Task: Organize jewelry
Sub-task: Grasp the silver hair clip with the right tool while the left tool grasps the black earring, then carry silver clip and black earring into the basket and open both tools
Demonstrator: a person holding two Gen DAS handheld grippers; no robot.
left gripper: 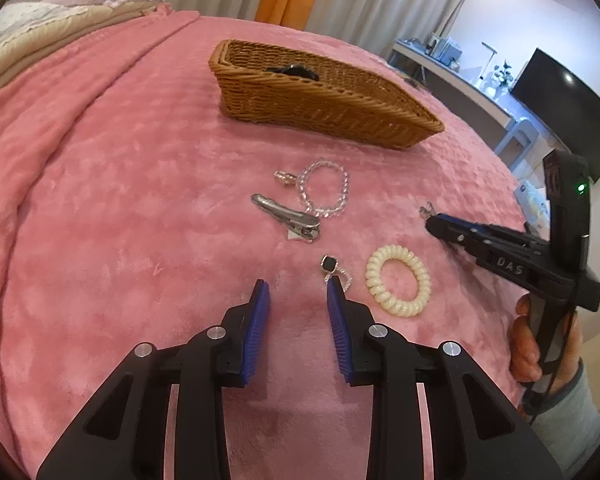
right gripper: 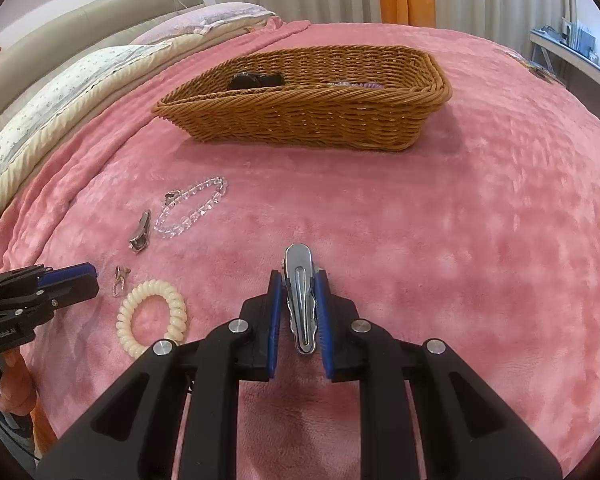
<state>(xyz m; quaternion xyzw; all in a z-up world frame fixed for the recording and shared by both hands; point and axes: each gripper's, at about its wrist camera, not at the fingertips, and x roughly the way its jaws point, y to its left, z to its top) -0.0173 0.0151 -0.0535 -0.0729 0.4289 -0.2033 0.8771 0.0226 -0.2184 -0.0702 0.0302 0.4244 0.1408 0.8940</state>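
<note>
- Our right gripper (right gripper: 298, 280) clamps a chrome metal hair clip (right gripper: 299, 300) just over the pink plush blanket (right gripper: 460, 240).
- Our left gripper (left gripper: 296, 292), jaws apart and empty, hovers by a small black-stone earring (left gripper: 328, 265).
- Next, we judge: carry the clip to the brown wicker basket (right gripper: 300, 120) beyond.

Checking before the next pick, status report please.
Right gripper shut on silver hair clip. Left gripper open, empty. Basket path clear.
</note>
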